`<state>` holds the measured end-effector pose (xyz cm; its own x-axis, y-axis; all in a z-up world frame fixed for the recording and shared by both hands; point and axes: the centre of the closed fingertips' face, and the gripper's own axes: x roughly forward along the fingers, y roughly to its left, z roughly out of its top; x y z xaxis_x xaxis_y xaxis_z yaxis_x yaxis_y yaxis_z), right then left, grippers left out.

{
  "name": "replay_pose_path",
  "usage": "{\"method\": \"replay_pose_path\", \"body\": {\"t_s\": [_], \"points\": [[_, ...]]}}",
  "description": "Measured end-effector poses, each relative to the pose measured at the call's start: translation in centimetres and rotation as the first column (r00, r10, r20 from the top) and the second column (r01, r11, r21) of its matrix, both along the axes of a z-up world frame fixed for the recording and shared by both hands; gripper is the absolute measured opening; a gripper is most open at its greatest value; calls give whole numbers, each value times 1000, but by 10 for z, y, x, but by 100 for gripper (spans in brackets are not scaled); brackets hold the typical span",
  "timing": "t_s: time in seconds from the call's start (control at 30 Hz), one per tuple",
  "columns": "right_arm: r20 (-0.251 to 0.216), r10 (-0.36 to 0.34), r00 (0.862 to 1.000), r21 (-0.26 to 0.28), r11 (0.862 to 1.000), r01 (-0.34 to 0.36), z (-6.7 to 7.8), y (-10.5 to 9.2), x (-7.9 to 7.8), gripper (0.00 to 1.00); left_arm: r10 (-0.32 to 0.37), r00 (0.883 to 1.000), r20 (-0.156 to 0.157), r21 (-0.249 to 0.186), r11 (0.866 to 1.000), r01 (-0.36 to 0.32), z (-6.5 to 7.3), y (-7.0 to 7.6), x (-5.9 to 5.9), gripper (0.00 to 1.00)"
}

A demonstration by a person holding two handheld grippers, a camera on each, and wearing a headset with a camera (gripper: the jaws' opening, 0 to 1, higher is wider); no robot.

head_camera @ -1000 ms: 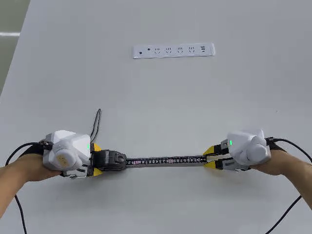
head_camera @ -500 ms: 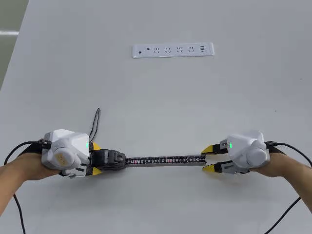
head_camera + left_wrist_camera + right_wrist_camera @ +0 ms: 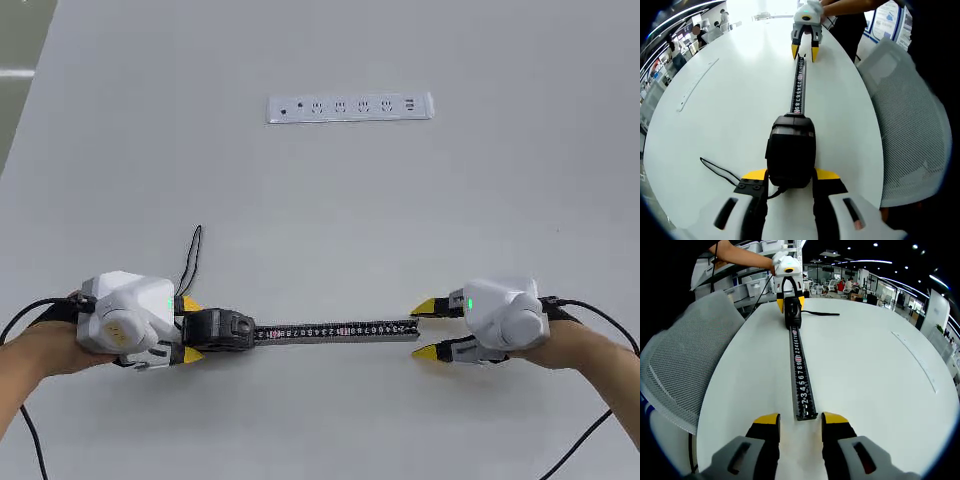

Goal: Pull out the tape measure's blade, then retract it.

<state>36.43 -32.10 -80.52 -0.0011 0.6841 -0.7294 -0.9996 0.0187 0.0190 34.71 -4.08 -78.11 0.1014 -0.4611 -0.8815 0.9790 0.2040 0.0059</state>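
Plainly, my left tongs (image 3: pixel 191 328) are pressed in on the black, boxy, rubber-sided tape measure case (image 3: pixel 225 328), one yellow tip on each flank. It sits on the white workbench (image 3: pixel 320 210) at about 8 o'clock in the head view. My right tongs (image 3: pixel 425 329), at about 4 o'clock, stand spread and pinch nothing.

From the case the narrow black steel blade with white numerals (image 3: pixel 335 329) runs out flat toward 3 o'clock. Its hooked end lies between my right tips, apart from both.

I judge the case hard, compact and fairly weighty. Its broad flanks give a sure hold, so I would keep the grip where it is. The blade I take to be thin and springy: stiff along its length, quick to kink if bent sideways, keen at the edges, and likely to whip home unless the end is checked. The hook is the place to take it, not the slick painted face.

By count: one tape measure with one blade, one thin black wrist loop (image 3: pixel 193 257) trailing from the case toward 12 o'clock, one long white power strip (image 3: pixel 350 107) well apart at 12 o'clock, and two pairs of tongs.
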Motion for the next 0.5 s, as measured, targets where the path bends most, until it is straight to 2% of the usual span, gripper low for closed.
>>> {"method": "replay_pose_path", "body": {"t_s": [0.13, 0.23, 0.3, 0.33, 0.47, 0.5], "points": [[8, -20, 1000, -3, 1000, 20, 4, -1, 1, 36, 36, 999, 3, -28, 999, -36, 5, 3, -2, 41], [12, -44, 999, -4, 999, 44, 9, -2, 0, 40, 76, 997, 2, -39, 996, -75, 7, 8, -5, 43], [8, -66, 998, -6, 998, 66, 9, -3, 0, 43, 116, 993, -7, -60, 991, -116, 9, 7, -7, 45], [-3, -82, 997, -4, 997, 82, 10, -4, -2, 46, 143, 990, -21, -73, 987, -144, 13, 7, -10, 46], [-2, -112, 994, -15, 994, 112, 13, -6, -6, 52, 174, 985, -16, -73, 982, -175, 18, 9, -19, 50], [-6, -126, 992, -9, 992, 126, 15, -7, -8, 53, 206, 978, -25, -85, 975, -207, 20, 8, -21, 51]]}}
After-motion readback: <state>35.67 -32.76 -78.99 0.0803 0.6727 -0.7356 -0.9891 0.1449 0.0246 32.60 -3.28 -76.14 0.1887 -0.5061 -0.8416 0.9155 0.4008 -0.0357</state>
